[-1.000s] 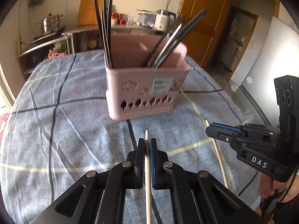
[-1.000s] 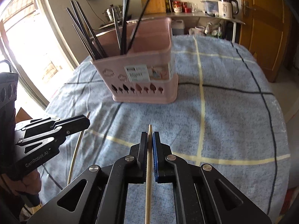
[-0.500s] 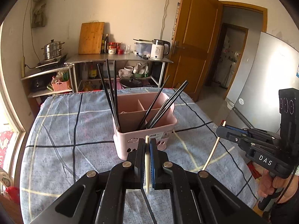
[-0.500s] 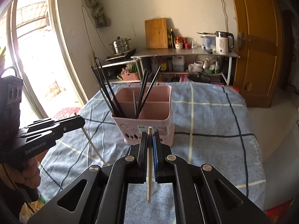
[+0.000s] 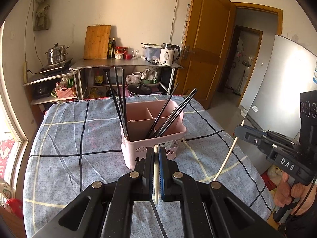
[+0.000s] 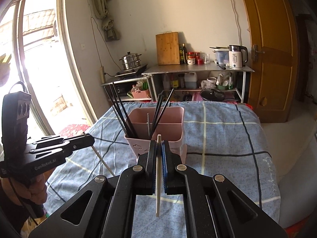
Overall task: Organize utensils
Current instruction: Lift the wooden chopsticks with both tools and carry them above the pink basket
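Note:
A pink divided utensil basket (image 5: pixel 174 136) stands on the blue checked tablecloth (image 5: pixel 83 138), with several black chopsticks (image 5: pixel 118 99) leaning in its compartments; it also shows in the right wrist view (image 6: pixel 174 119). My left gripper (image 5: pixel 156 154) is shut on a pale wooden chopstick (image 5: pixel 156 176), held in the air above the table in front of the basket. My right gripper (image 6: pixel 158 148) is shut on another pale wooden chopstick (image 6: pixel 158 182), also raised in front of the basket. Each gripper shows in the other's view, the right (image 5: pixel 240 130) and the left (image 6: pixel 89 138).
A metal shelf (image 5: pixel 126 63) behind the table carries a cutting board (image 5: pixel 97 41), kettle (image 5: pixel 168 54), jars and a steamer pot (image 5: pixel 56 52). A wooden door (image 5: pixel 206 51) and a fridge (image 5: pixel 277 91) are to the right. A bright window (image 6: pixel 33 69) is to the left.
Both grippers have risen from low over the tablecloth, each lifting its pale chopstick off the table. The basket now sits lower and farther in both views.

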Available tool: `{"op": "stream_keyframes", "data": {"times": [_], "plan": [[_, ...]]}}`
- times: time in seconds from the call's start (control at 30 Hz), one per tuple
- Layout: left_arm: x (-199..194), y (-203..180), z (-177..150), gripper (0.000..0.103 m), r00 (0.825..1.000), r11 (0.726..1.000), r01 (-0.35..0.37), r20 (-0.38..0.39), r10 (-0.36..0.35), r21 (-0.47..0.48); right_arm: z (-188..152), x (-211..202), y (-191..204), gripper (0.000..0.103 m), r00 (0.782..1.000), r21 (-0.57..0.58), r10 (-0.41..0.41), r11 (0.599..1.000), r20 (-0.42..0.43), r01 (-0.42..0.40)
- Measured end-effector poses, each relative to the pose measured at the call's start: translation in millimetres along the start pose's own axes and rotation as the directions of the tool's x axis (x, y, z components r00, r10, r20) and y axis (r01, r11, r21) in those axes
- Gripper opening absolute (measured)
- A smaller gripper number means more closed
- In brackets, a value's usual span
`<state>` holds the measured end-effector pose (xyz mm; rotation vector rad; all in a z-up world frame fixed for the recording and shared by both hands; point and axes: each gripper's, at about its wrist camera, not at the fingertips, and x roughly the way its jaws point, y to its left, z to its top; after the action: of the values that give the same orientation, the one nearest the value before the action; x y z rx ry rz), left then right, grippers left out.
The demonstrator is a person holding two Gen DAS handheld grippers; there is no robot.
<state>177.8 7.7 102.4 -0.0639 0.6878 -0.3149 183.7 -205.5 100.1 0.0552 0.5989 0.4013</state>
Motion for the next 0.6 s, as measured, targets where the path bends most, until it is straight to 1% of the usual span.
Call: {"op": "stream_keyframes", "data": {"times": [0.13, 0.3, 0.6], "plan": [[1.8, -0.5, -6.5, 0.004, 1.000, 1.000, 0.004, -0.020, -0.004, 0.000, -12.4, 6.6, -1.0, 0.005, 0.999, -0.004, -0.007, 1.000, -0.035, 0.007], [0.9, -1.8, -13.6, 0.004, 1.000, 1.000, 0.014, -0.025, -0.014, -0.004, -28.2, 0.6, -3.3, 0.005, 0.998, 0.002, -0.011, 1.000, -0.061, 0.011], [-8.0, -8.0, -20.9, 0.004, 0.999, 1.000, 0.021, -0.026, -0.020, 0.010, -41.0, -24.4, 1.3, 0.005, 0.998, -0.002, -0.022, 1.000, -0.052, 0.022]]}}
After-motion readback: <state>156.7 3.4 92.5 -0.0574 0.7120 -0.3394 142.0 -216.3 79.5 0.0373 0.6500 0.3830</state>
